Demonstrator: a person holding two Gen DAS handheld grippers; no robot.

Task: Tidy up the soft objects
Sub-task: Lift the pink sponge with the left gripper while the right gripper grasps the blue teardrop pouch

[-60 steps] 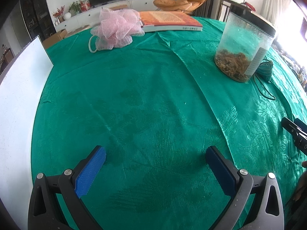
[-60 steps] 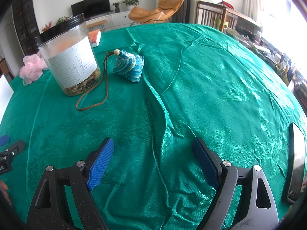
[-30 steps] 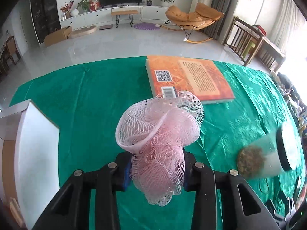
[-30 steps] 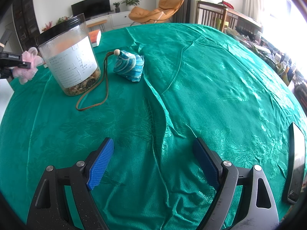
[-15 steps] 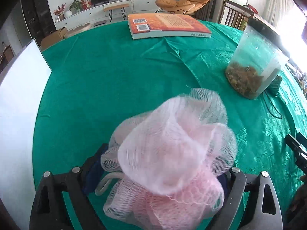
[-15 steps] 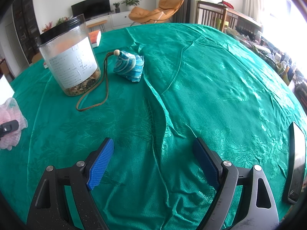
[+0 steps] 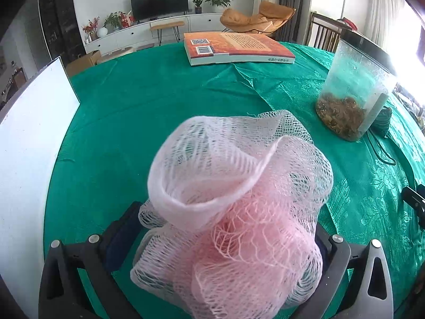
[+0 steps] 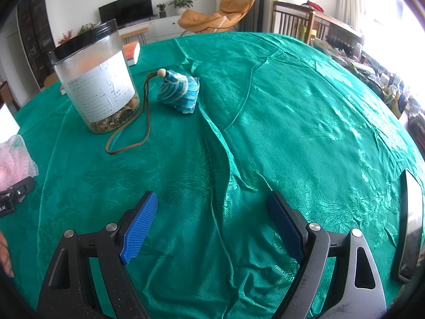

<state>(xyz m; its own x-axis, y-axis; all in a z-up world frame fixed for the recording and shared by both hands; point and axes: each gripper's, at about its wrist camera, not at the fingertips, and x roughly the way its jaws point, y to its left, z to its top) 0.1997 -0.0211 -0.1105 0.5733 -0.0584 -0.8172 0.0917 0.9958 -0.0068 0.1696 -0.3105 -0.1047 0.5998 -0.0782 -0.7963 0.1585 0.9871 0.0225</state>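
Left wrist view fills with the pink mesh bath puff [image 7: 233,212], a ruffled ball of open netting, paler at its rolled top fold. It sits between the left gripper [image 7: 220,242] jaws, which are opening around it, on the green-clothed surface [image 7: 148,111] well short of the clear jar [image 7: 353,90]; an orange book [image 7: 236,47] lies beyond. Right wrist view alone shows the blue striped pouch [image 8: 179,93] just beside the jar, its brown cord looping forward. The right gripper [image 8: 212,228] jaws stand released, with nothing between them.
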